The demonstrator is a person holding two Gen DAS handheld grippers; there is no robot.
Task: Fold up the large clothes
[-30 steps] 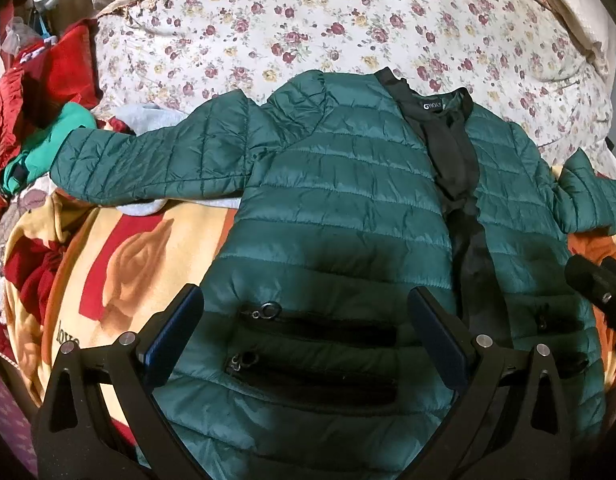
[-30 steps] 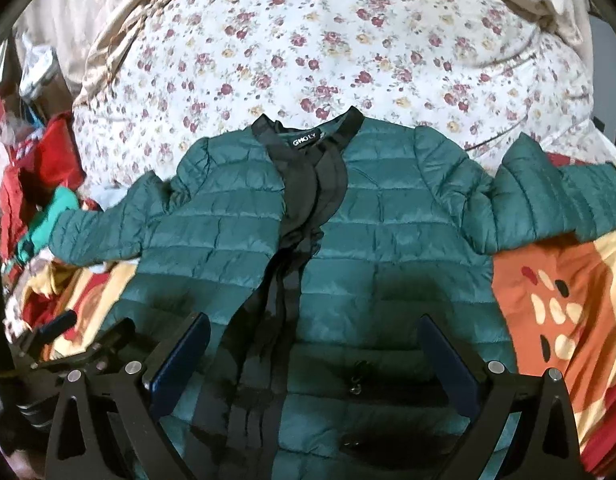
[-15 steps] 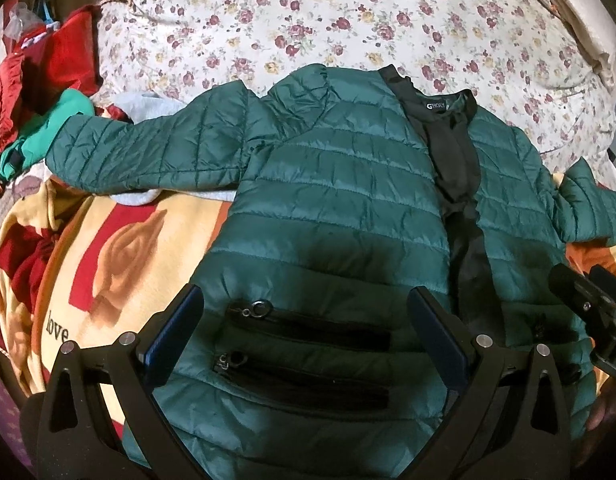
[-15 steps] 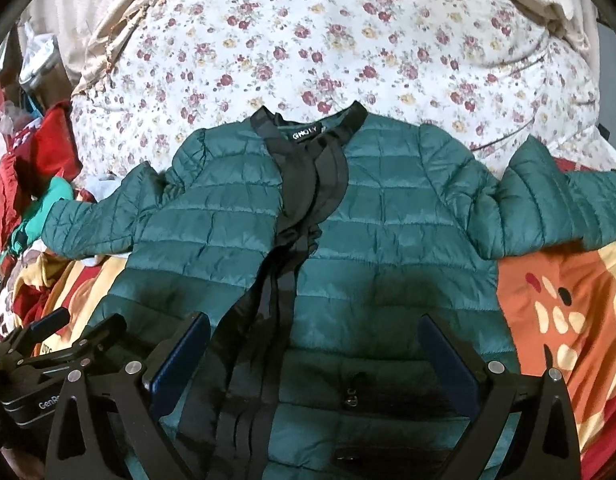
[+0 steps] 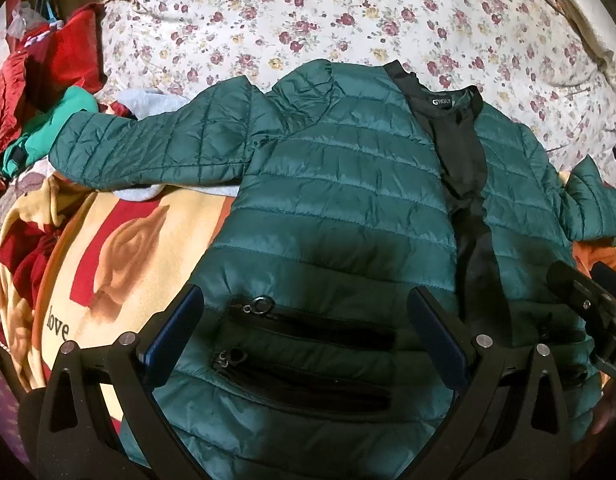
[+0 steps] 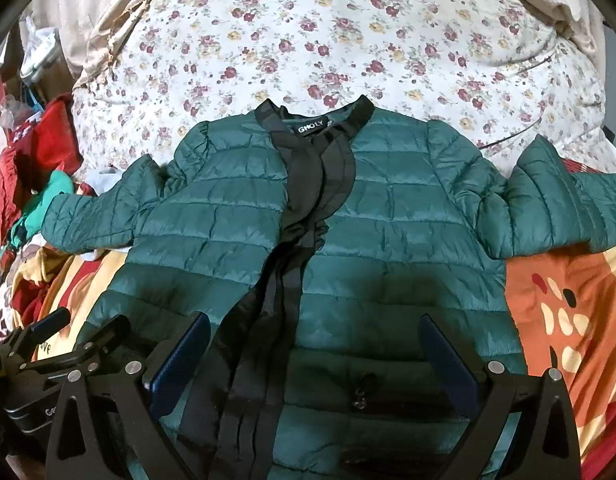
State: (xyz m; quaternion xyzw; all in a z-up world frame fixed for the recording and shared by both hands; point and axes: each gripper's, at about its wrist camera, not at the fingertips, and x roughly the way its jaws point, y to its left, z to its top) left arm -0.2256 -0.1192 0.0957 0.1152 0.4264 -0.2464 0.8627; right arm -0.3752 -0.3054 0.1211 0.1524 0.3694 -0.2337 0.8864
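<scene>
Left wrist view: the left tongs [image 5: 303,328] hang with their arms spread wide and nothing between them, over the lower left panel of a green quilted jacket [image 5: 340,184]. Straight ahead of them lie two black pocket zippers [image 5: 308,324], one with a ring pull. The jacket lies face up and spread flat on a bed, its puffy stitched bands shiny and slippery-looking. Its left sleeve [image 5: 147,152] stretches out far to the left of the tongs, over a yellow and red blanket [image 5: 107,248]. The right tongs' body shows at the far right edge.

Right wrist view: the right tongs [image 6: 314,346] are likewise apart and empty, above the lower right panel. A black front band [image 6: 308,184] runs from between them up to the collar; the right sleeve [image 6: 548,212] bunches off to the right. A flowered sheet [image 6: 348,40] lies beyond.

Folding looks not yet begun; the next move likely calls for gripping a sleeve or side edge and carrying it across the body.
</scene>
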